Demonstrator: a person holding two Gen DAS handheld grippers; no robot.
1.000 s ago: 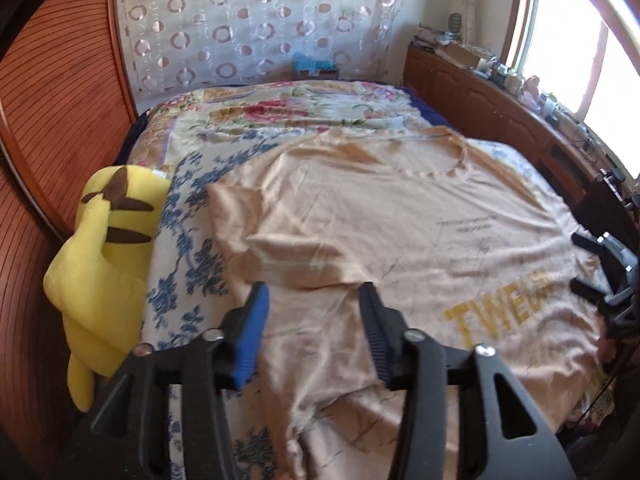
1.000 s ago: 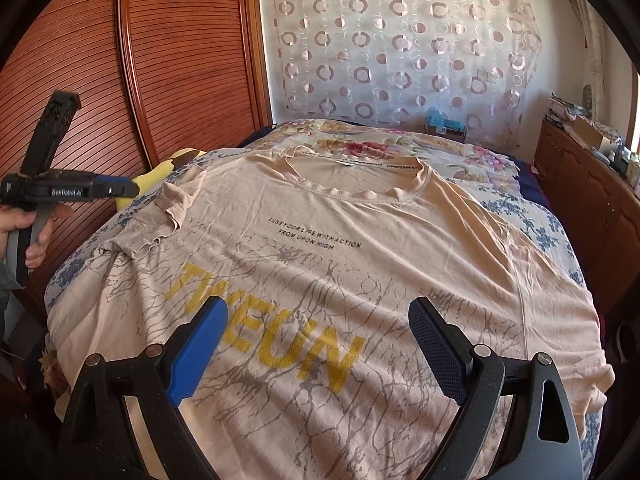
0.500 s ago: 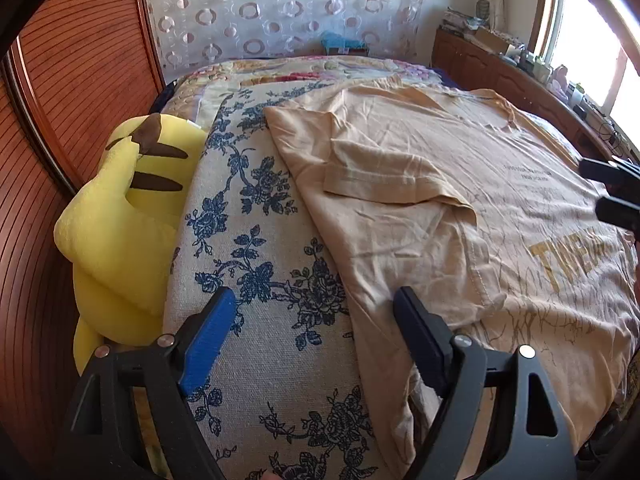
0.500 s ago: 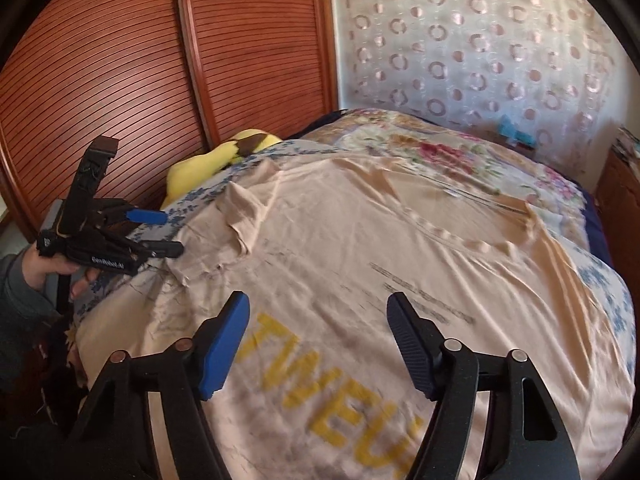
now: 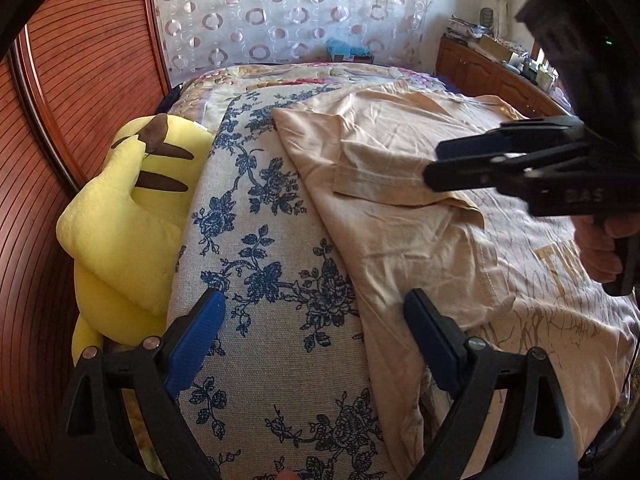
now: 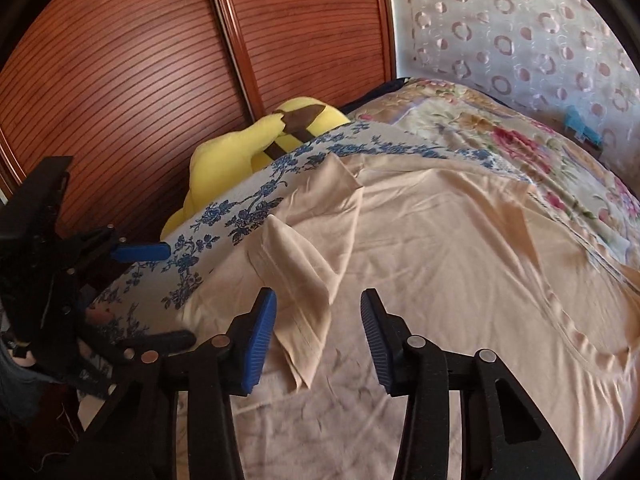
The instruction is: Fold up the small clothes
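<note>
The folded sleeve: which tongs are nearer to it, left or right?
Right. The right tongs hang open just over the sleeve, not gripping it. The left tongs are open over the bedspread, off the shirt's edge.

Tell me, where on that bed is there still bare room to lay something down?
One bare strip: the blue-flowered sheet, between the yellow plush toy and the peach T-shirt's edge. The left tongs hang open above it. The far rose-print cover also looks free. It is crowded at the folded sleeve, where the open right tongs hover.
</note>
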